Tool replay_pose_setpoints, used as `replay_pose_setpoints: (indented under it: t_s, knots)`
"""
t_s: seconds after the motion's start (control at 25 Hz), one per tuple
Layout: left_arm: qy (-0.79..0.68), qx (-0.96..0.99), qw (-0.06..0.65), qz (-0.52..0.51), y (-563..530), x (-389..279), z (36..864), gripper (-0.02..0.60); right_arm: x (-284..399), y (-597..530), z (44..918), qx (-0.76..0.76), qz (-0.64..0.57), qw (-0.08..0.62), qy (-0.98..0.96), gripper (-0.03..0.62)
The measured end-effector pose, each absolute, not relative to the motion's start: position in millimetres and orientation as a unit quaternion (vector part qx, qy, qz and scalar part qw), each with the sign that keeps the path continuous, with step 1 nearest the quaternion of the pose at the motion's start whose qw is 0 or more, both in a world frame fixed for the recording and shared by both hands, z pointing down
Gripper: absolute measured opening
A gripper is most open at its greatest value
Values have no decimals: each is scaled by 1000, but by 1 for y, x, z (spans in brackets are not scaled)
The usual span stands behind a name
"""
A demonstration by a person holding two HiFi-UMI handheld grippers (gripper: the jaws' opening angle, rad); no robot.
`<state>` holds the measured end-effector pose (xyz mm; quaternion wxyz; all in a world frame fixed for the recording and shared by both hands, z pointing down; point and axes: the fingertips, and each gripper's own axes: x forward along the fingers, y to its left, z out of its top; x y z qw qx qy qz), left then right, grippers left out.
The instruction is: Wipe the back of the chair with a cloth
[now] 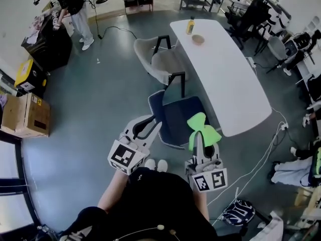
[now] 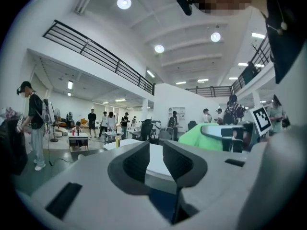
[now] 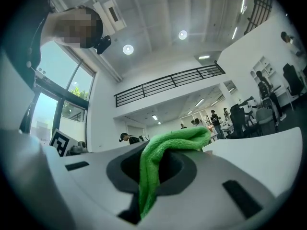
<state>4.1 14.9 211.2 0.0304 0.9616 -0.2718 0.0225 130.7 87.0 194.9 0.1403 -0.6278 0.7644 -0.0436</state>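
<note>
The green cloth [image 3: 168,143] is clamped between the jaws of the right gripper [image 3: 156,174], its loose end flopped over their tips, which are thereby hidden. The jaws of the left gripper [image 2: 154,163] are held narrowly apart, nothing between them. Just beyond both pairs, the dark blue chair [image 1: 179,117] is partly covered.

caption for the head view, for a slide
Right tool holds a green cloth over the blue chair beside a white table; left tool open and empty.
</note>
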Motion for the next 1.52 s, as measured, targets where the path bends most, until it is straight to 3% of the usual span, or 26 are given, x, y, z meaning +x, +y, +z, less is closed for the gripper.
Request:
replay_pose_setpoints:
  t_s: [0.36, 0.48, 0.64, 1.52]
  knots:
    - [-279, 958, 51, -45, 16, 1, 196, 81, 134, 87, 194, -632, -23, 126, 764, 18]
    - [-281, 957, 40, -57, 19, -1, 190, 20, 129, 86, 189, -621, -18, 128, 773, 18]
    - [-271, 961, 18, -51, 27, -2, 187, 6, 120, 86, 183, -606, -12, 133, 784, 18]
    - [-274, 960, 12, -50, 35, -5, 187, 6, 114, 92, 175, -591, -10, 140, 794, 18]
